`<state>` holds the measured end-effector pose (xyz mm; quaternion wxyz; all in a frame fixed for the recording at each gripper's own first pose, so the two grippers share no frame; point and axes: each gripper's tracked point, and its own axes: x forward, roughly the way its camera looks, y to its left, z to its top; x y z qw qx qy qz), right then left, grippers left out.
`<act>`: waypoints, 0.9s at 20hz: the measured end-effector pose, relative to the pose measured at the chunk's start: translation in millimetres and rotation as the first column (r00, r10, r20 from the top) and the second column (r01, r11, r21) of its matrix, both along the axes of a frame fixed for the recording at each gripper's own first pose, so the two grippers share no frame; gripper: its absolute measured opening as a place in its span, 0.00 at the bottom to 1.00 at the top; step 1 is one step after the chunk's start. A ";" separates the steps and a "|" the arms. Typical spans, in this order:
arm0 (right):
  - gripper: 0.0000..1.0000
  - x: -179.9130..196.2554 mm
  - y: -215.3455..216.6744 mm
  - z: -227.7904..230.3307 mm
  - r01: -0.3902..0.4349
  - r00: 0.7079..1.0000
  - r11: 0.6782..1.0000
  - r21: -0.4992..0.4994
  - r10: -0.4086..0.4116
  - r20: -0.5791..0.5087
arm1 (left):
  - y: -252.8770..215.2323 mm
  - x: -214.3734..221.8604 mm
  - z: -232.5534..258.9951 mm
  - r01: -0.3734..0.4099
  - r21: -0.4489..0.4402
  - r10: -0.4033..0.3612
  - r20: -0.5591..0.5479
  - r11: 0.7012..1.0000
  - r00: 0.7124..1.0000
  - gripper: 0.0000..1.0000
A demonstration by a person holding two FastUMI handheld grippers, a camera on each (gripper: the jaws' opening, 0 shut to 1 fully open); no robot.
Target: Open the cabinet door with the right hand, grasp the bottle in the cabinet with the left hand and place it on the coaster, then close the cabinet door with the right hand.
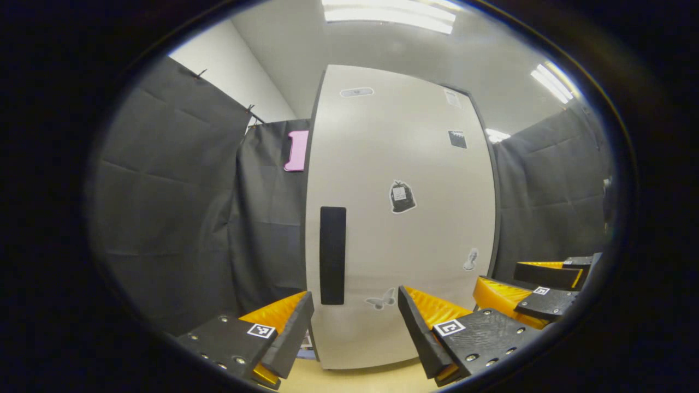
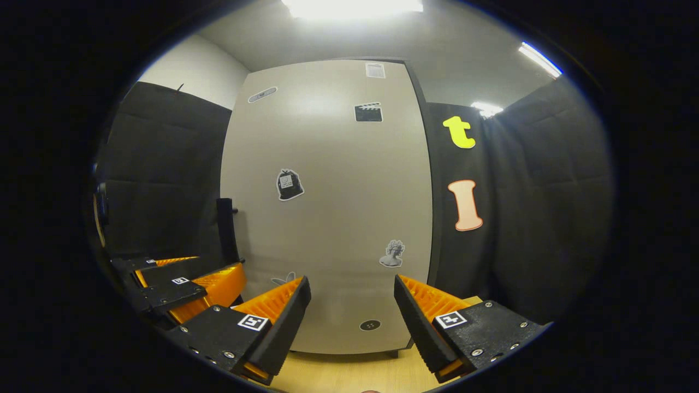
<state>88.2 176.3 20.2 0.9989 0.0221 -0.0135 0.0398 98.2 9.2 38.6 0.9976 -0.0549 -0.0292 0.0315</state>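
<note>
A tall beige cabinet (image 1: 404,229) stands close ahead with its door (image 2: 333,218) closed, so its inside is hidden. A long black handle (image 1: 332,255) runs upright along the door's left edge; in the right gripper view the handle (image 2: 226,229) sticks out sideways. My left gripper (image 1: 354,333) is open and empty, a short way in front of the door, just right of the handle. My right gripper (image 2: 352,322) is open too, facing the lower middle of the door. Each gripper appears beside the other: right gripper (image 1: 538,286), left gripper (image 2: 180,284).
The cabinet stands on a light wooden tabletop (image 2: 349,376). Black cloth walls (image 1: 180,218) close in on both sides and behind. Stickers dot the door, among them a small dark round one (image 2: 370,325) low down.
</note>
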 end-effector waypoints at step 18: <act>0.95 -3.0 -13.3 -2.2 0.034 0.999 0.999 0.031 -0.034 -0.009 | 2.3 -6.3 6.4 -0.005 -0.004 0.005 0.025 1.000 1.000 0.89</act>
